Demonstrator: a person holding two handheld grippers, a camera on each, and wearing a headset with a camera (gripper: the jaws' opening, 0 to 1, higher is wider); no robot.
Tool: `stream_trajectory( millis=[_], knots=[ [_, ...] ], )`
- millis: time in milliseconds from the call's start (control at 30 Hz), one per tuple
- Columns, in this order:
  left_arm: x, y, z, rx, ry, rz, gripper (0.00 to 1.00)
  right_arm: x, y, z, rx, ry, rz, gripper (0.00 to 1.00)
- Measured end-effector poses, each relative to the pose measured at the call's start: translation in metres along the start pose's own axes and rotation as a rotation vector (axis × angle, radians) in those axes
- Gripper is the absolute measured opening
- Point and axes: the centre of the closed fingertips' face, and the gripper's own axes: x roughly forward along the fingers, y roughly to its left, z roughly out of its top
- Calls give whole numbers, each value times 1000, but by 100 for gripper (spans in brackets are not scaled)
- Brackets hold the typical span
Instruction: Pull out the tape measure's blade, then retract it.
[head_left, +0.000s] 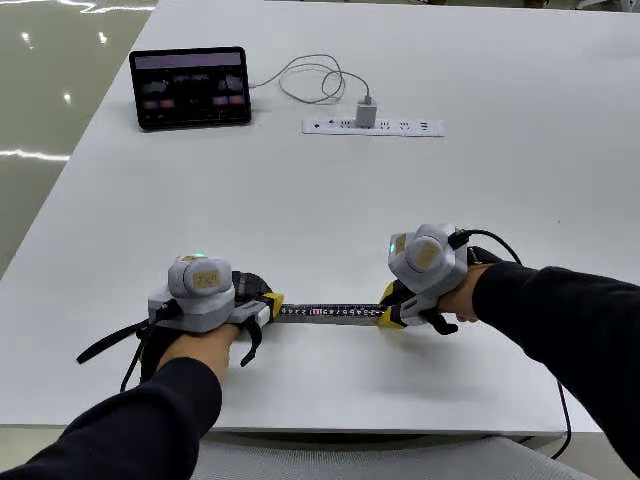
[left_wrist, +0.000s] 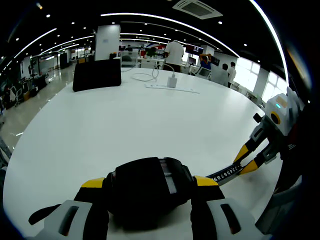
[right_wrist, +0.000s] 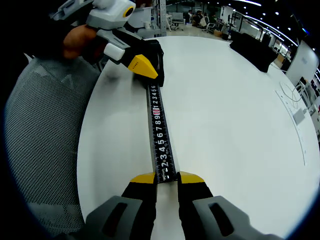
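left gripper (left_wrist: 149, 182) clamps the rigid case (left_wrist: 145, 197), lower centre. right gripper (right_wrist: 167, 178) pinches the blade (right_wrist: 158, 125) tip. Blade looks thin, springy, likely slippery, so hold at the end.

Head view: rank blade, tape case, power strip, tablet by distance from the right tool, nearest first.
1. Blade: pinched in the right tool.
2. Tape case: at the blade's other end, left.
3. Power strip: far side, ahead.
4. Tablet: far side, left.
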Motion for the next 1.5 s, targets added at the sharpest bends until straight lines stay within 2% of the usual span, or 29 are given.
stream_trajectory(
  millis=[1500],
  knots=[
    [0,0,0,-8,0,1,63,13,3,25,-13,-33,8,11]
  ],
)
